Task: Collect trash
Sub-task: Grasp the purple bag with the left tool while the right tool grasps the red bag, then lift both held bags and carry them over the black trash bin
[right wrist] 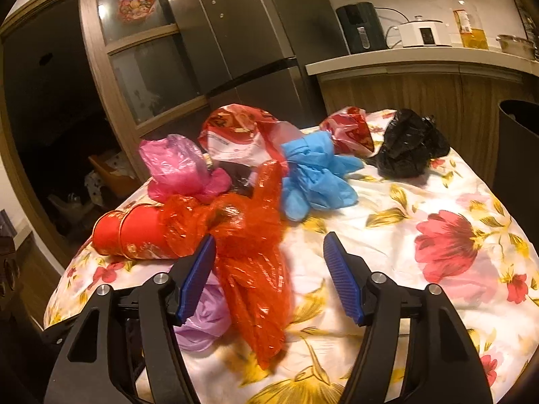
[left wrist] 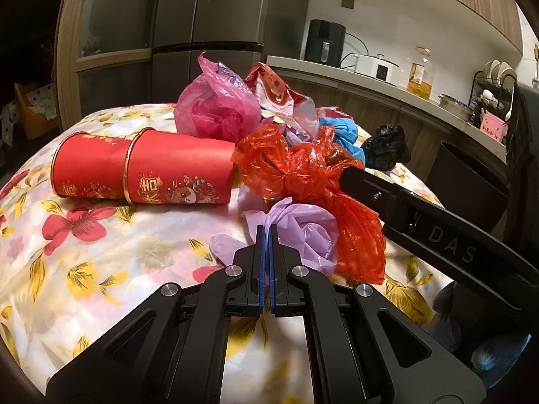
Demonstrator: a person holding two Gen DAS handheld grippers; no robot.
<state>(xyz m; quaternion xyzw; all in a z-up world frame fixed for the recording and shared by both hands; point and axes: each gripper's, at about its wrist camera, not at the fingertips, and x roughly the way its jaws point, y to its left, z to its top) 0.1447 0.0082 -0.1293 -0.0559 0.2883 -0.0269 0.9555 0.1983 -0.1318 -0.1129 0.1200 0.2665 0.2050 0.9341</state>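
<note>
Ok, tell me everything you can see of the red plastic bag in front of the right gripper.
The red plastic bag is thin, translucent, crinkled film, bunched into a knot in the middle with loose ends fanning out. It lies on the floral tablecloth, partly over a lilac bag and against the red paper cups. The right gripper is open around it; its left finger looks to touch the film.

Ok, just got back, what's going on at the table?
A person is clearing crumpled bags off the floral tablecloth. The left gripper is shut on the purple bag. The right gripper is open around the red bag, not yet pinching it. Red cups and other bags lie untouched.
</note>
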